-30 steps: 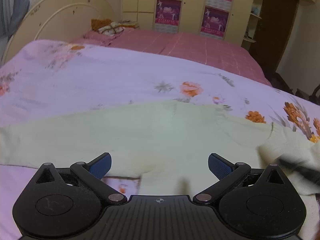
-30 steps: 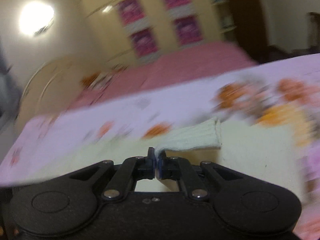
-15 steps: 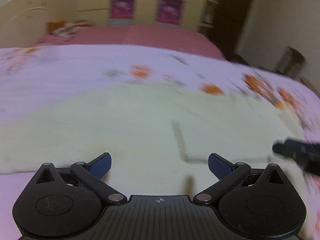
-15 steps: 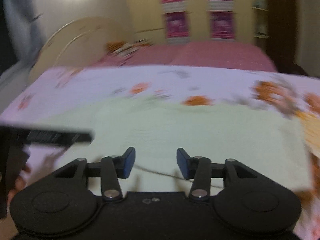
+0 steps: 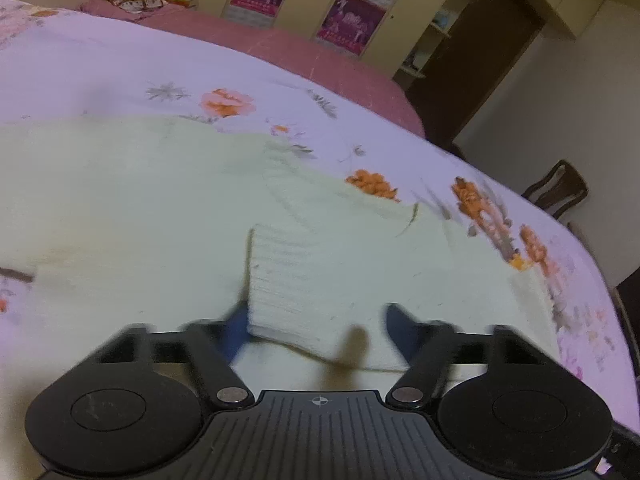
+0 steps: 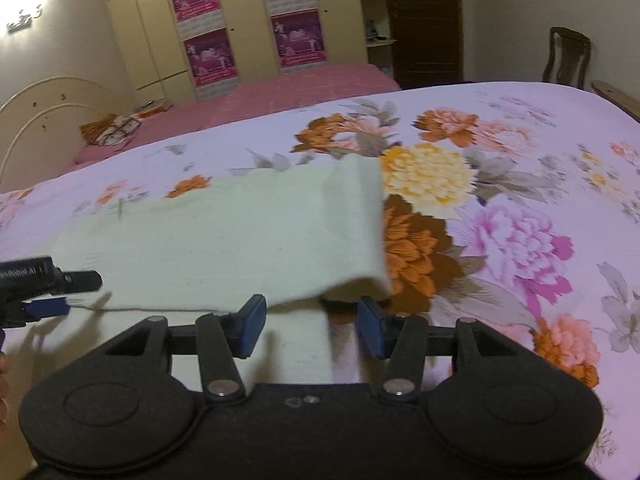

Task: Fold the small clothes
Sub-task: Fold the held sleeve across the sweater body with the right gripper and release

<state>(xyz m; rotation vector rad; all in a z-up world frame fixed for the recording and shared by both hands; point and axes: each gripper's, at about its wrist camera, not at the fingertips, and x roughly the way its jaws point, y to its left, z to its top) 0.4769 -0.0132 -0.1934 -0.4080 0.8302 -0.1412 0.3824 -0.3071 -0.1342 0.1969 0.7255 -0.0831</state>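
Cream knit garment (image 6: 224, 236) before parted tongs (image 6: 311, 326)

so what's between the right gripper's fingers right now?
Right wrist view: the near folded edge of the pale green knit garment lies in the gap of the open right gripper, over the floral bedsheet. Not pinched.

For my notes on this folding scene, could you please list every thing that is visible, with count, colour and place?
knit garment: one, pale green, spread on the floral bedspread, a ribbed sleeve cuff folded onto it
floral bedspread: one, lilac with orange and pink flowers, covering the near bed
pink bed: one, behind
headboard: one, cream, far left
wardrobe: one, cream, back wall
posters: four, magenta, on the wardrobe doors
chair: one, dark wood, right
left gripper: black, blue fingers open at the cuff
right gripper: black, blue fingers open at the garment edge
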